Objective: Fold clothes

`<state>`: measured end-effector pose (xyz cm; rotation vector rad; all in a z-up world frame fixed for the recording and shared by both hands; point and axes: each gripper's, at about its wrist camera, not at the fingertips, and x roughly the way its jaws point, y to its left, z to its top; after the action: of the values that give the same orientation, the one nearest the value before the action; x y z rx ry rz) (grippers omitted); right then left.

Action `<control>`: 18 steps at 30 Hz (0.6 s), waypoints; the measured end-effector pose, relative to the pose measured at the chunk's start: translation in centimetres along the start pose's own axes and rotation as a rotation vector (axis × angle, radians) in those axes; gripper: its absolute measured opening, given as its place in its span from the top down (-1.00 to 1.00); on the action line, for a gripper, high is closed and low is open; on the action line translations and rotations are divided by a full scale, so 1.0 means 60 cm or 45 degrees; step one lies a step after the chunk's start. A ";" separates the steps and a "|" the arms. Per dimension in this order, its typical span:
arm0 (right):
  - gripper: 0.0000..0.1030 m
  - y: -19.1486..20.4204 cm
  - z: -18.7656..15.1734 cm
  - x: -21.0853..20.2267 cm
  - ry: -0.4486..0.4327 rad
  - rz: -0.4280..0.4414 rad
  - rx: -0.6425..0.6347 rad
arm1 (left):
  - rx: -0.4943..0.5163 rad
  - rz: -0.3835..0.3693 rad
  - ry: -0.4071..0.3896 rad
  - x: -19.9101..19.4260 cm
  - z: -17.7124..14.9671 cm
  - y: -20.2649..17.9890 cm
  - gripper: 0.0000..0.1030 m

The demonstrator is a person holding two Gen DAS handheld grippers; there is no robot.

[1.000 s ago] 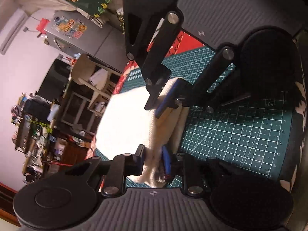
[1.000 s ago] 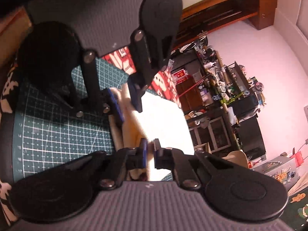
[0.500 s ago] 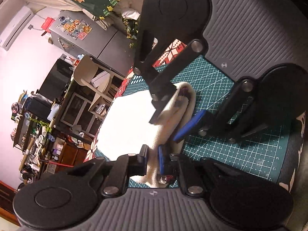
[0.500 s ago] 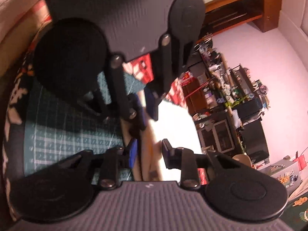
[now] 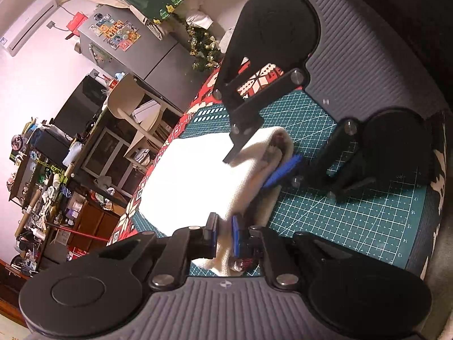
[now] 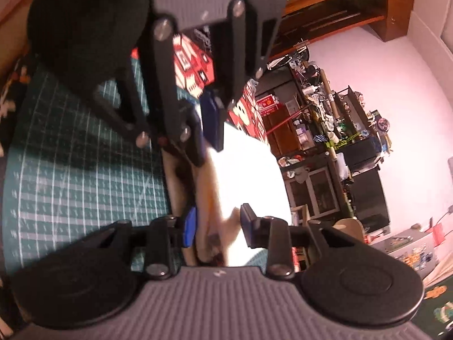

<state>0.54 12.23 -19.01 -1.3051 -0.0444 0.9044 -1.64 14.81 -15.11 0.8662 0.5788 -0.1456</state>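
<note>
On the green cutting mat [image 5: 354, 226], the left gripper [image 5: 225, 233] pinches a cream cloth [image 5: 198, 181] fold while the right gripper [image 6: 216, 223] opens, fingers off it.

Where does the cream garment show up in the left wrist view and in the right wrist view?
Left wrist: cream garment at centre, its folded edge running down into the left gripper.
Right wrist: garment centre to lower centre, overexposed, between the opening jaws of the right gripper.
Shared landmark: green cutting mat under the garment.
</note>
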 end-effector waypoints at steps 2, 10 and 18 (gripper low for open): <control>0.33 -0.009 -0.007 0.010 0.028 -0.010 -0.016 | 0.002 -0.002 0.000 0.001 0.000 -0.001 0.80; 0.60 -0.031 -0.037 0.021 0.088 -0.019 -0.007 | 0.011 -0.022 -0.007 0.002 -0.002 0.001 0.80; 0.59 -0.027 -0.062 0.011 0.081 -0.019 -0.063 | 0.074 -0.007 -0.004 0.003 -0.004 -0.015 0.80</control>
<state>3.74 9.63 -19.09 -1.3769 -0.0271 0.8531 -1.91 14.44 -15.92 0.9206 0.5762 -0.1692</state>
